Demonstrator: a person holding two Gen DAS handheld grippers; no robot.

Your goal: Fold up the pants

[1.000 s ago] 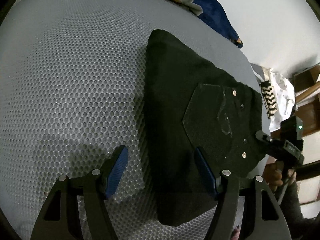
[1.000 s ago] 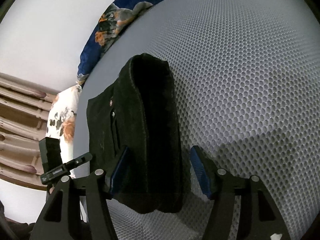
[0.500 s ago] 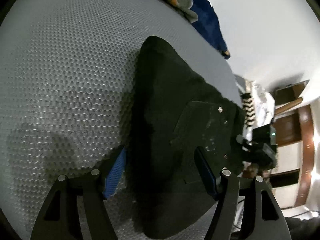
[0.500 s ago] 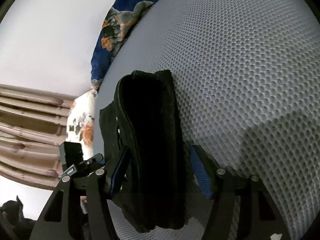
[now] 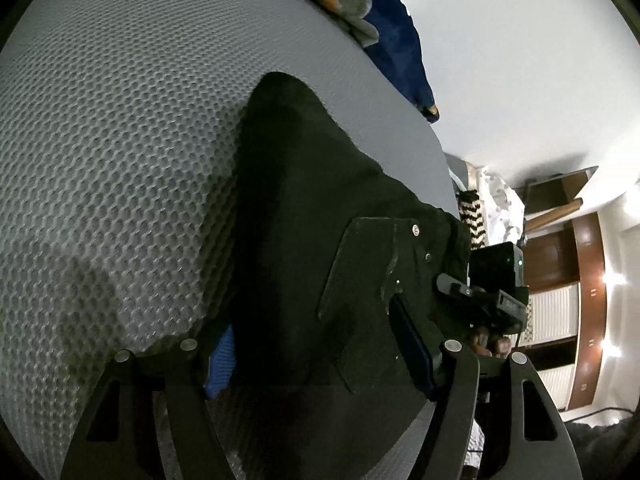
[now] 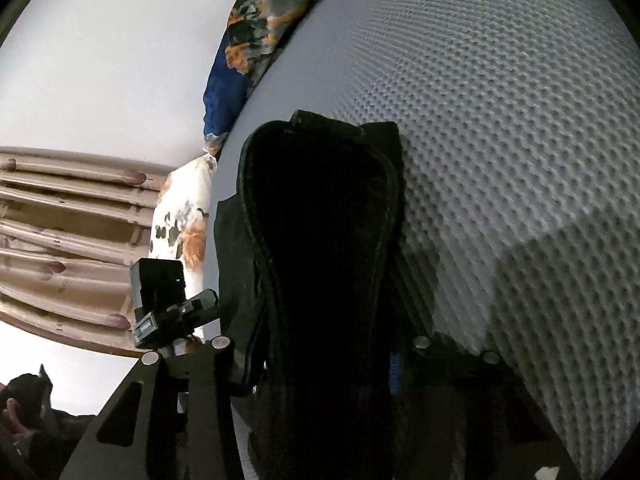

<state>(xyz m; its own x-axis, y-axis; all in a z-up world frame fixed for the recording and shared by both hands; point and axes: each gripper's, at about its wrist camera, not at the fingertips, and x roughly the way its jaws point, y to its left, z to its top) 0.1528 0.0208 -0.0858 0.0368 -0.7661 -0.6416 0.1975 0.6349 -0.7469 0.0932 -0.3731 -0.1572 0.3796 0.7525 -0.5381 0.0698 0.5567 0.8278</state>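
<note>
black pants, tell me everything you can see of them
The black pants are dark denim-like cloth, folded into a thick bundle lying on the grey honeycomb-mesh mattress. A back pocket with metal rivets faces up. The near end sits between the left claw's blue pads. The right claw is closing around the stacked, seamed edges at the other side.

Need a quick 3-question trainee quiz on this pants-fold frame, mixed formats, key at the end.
1. True or false: the black pants lie on a grey honeycomb-textured mattress.
2. Which gripper has its jaws closing, with pants fabric between them? A) left gripper B) right gripper
3. Fill in: the patterned bedding at the mattress's far edge is mostly ____ in colour.

Key: 1 true; 2 B; 3 blue.
</note>
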